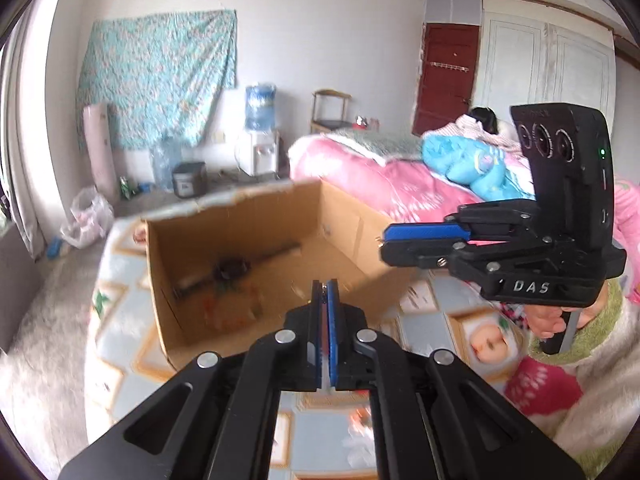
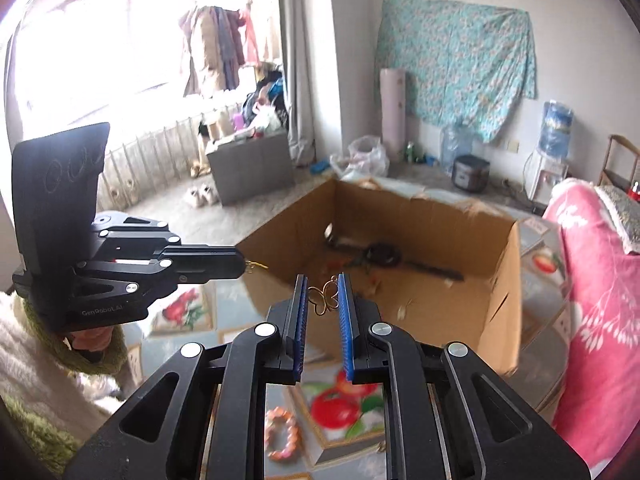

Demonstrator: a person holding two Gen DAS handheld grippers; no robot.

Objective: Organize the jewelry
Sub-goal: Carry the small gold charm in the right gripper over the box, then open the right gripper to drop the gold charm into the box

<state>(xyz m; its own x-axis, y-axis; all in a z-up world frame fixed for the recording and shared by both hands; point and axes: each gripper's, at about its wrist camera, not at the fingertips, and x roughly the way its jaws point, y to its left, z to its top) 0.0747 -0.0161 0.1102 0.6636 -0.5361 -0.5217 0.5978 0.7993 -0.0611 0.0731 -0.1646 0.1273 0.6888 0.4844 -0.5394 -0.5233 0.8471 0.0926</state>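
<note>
Two handheld grippers raised above a table covered in a fruit-print cloth (image 2: pixel 340 404), both aimed toward an open cardboard box (image 2: pixel 496 280) at the table's far side. Right gripper (image 2: pixel 323 294) with blue pads slightly apart and a thin gold butterfly-shaped trinket (image 2: pixel 323 297) spanning the gap between them near the tips, seemingly pinched by its edges, probably for carrying to the box. Left gripper (image 1: pixel 325 308) with pads pressed together; from the right camera, a small bit of gold chain (image 2: pixel 253 266) poking out at its tip, so likely clamped on another fine piece. Inside the box, a dark watch-like band (image 2: pixel 384 256) and small blurred items already lying on the bottom. A pink beaded bracelet (image 2: pixel 282 434) resting on the cloth just below the right gripper, near the table's front edge, apparently awaiting collection.
</note>
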